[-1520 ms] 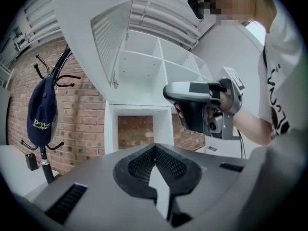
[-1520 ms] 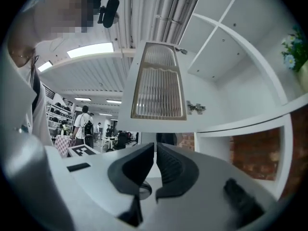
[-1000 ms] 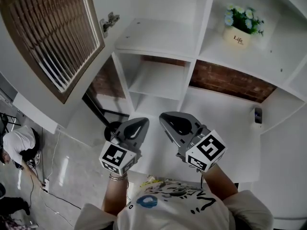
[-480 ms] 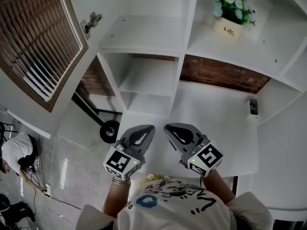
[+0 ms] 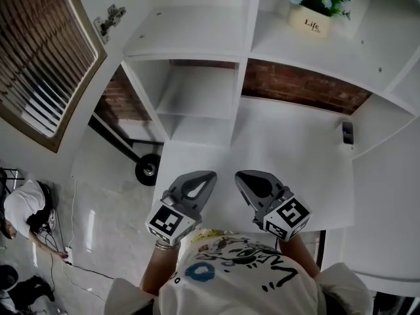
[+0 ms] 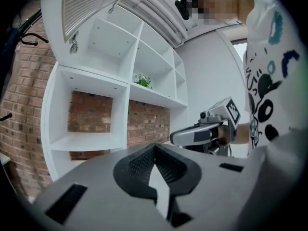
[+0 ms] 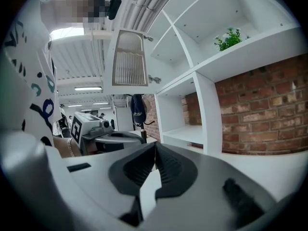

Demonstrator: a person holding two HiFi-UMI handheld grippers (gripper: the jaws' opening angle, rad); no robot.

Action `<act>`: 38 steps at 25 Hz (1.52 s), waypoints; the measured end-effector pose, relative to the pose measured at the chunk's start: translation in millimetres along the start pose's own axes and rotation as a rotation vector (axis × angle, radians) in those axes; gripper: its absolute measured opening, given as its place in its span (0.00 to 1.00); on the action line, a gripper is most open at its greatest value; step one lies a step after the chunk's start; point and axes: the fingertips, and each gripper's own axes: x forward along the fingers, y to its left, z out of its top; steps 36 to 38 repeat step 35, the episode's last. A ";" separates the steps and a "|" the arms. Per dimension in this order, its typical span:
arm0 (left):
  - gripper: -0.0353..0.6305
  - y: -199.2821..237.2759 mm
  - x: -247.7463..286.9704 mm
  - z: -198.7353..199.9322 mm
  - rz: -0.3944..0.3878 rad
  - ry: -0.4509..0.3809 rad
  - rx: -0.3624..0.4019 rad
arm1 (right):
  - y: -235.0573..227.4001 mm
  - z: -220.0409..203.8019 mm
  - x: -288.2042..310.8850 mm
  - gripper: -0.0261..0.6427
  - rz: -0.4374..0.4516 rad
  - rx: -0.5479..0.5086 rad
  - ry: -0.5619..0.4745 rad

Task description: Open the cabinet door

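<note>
- The white shelving unit (image 5: 190,35) fills the upper part of the head view, with open compartments and a red brick wall (image 5: 295,94) showing behind the lower ones.
- The cabinet door (image 5: 39,51), slatted with a brown frame, stands swung wide open at the upper left, clear of its compartment. It is well apart from both grippers.
- A white worktop (image 5: 289,149) stretches below the shelves, and the two grippers hover over its near edge.
- The left gripper (image 5: 210,174) is held side by side with the right one. In its own view its jaws are pressed together at the tips, with nothing between them.
- The right gripper (image 5: 240,174) is likewise clenched tip to tip and empty.
- A white pot of flowers (image 5: 310,20) sits on an upper right shelf.
- A black wheel (image 5: 147,169) stands on the floor left of the worktop.
- A metal hinge (image 5: 108,18) shows on the door's inner edge.
- A small dark device (image 5: 347,133) lies at the worktop's far right.
</note>
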 end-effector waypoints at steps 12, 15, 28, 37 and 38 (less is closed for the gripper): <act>0.07 -8.8 -2.8 -21.2 -0.019 0.041 -0.009 | -6.3 -23.2 -17.9 0.08 -0.052 0.050 0.042; 0.07 -9.4 -3.2 -22.9 -0.023 0.050 0.001 | -9.0 -24.7 -18.5 0.08 -0.066 0.055 0.042; 0.07 -13.8 -5.3 -25.3 -0.039 0.061 0.000 | -14.0 -26.3 -23.9 0.08 -0.118 0.025 0.078; 0.07 -12.1 -9.3 -27.2 -0.032 0.070 -0.005 | -13.7 -25.8 -24.6 0.08 -0.121 0.019 0.086; 0.07 -12.1 -9.3 -27.2 -0.032 0.070 -0.005 | -13.7 -25.8 -24.6 0.08 -0.121 0.019 0.086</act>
